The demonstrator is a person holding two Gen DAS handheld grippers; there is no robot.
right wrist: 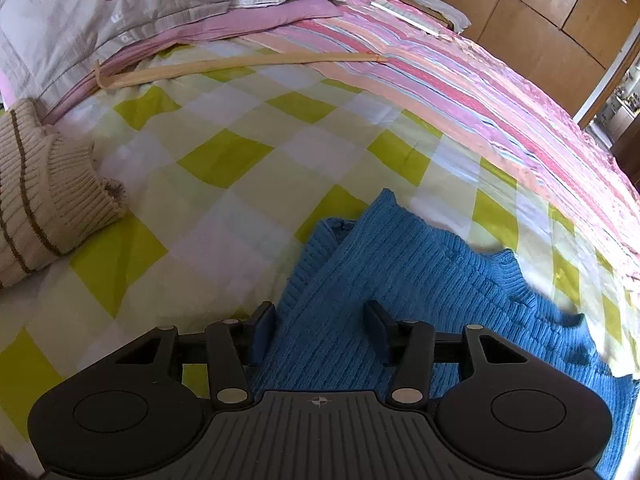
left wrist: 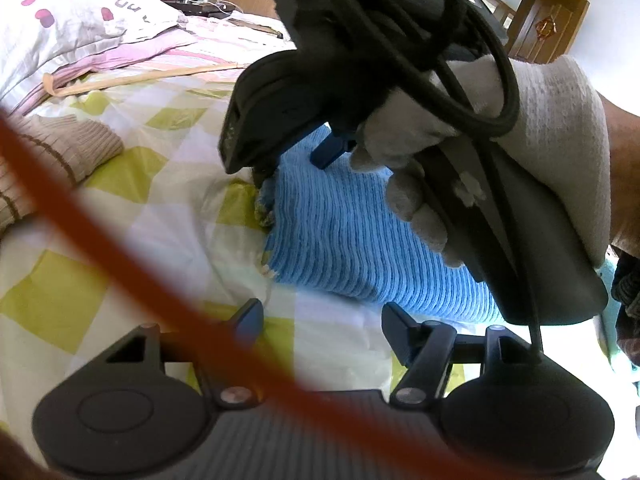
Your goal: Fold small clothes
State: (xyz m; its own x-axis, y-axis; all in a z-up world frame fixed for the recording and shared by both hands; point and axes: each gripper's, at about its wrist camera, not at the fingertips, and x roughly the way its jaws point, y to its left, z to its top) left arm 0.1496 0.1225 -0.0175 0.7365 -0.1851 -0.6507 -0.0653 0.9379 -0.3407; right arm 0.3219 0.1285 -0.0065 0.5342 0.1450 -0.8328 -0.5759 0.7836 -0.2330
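Partway at most, by my reading: the blue knit sweater (right wrist: 404, 280) lies on the bed's green-and-white checked cover (right wrist: 224, 168), bunched rather than squared, with one flap lapped over the body and a ragged edge trailing off to the right in the right wrist view. That overlap may be a first fold, though I cannot tell whether a sleeve or the hem has been turned in. The right tool (right wrist: 320, 330) hangs low over the near part of the sweater, its jaws spread with ribbed cloth between them, and the pads do not appear to press on it. The left tool (left wrist: 322, 330) hovers over bare cover just short of the sweater's near edge, its jaws spread and empty. Seen from the left, a gloved hand (left wrist: 420, 168) carries the right tool down onto the knit. A beige striped sweater (right wrist: 44, 204) sits well apart to the left, seemingly bundled already. Squaring up and the closing folds appear to remain.
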